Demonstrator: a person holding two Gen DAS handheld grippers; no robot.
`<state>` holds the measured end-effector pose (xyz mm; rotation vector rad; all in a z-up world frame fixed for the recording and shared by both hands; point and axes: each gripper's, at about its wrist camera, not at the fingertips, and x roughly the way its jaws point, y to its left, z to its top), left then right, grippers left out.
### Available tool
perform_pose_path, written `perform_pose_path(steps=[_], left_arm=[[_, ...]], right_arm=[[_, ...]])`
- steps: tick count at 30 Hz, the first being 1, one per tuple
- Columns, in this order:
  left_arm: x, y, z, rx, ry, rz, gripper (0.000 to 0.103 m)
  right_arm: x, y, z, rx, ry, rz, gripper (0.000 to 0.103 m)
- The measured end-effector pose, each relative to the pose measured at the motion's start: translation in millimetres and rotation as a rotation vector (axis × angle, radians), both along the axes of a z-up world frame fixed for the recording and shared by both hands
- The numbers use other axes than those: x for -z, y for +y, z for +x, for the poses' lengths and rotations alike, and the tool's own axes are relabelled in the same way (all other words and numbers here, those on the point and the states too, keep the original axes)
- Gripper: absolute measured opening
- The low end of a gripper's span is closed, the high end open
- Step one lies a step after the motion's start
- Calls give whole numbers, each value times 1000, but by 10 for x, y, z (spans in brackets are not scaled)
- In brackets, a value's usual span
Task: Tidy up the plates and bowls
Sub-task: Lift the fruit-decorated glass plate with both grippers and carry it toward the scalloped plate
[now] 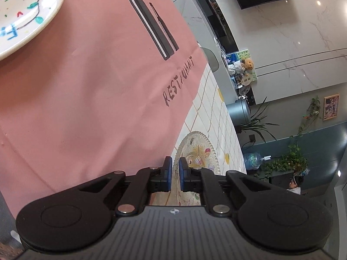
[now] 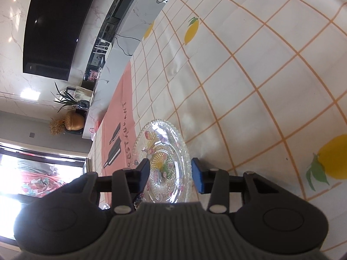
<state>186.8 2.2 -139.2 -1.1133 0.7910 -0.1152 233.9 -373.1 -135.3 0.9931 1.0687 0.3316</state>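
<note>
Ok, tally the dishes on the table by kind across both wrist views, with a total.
White plates with painted fruit and vines: 1
Clear glass plates with beaded rim: 1
Bowls: 0 in view
Total: 2 dishes

The white ceramic plate painted with a strawberry and green vines [image 1: 28,10] runs off the frame at ten o'clock. The clear cut-glass plate with a beaded rim [image 2: 164,162] is hidden at six o'clock behind the gripper body; whether the blue pads [image 2: 197,177] touch it is unclear.
</note>
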Motion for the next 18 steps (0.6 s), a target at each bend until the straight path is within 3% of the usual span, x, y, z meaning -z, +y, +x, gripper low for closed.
perform_pose_path(steps=[4,6,8,14,18], left_arm=[[47,74,26,8,16,-70,9],[54,83,22,7,16,-78,9],[43,65,16,6,11,-66,7],[34,51,13,4,33,-83,6],[-99,-16,29,30,36,27,5]], right_arm=[[-10,-3,-3,21,30,-8,37],[-34,23,-13,20,33,-66,19],[-54,63,-39,12,15,-121,7],[-29,57,-100,26,-9,-125,5],[-63,92,-109,8,-22,-153,6]])
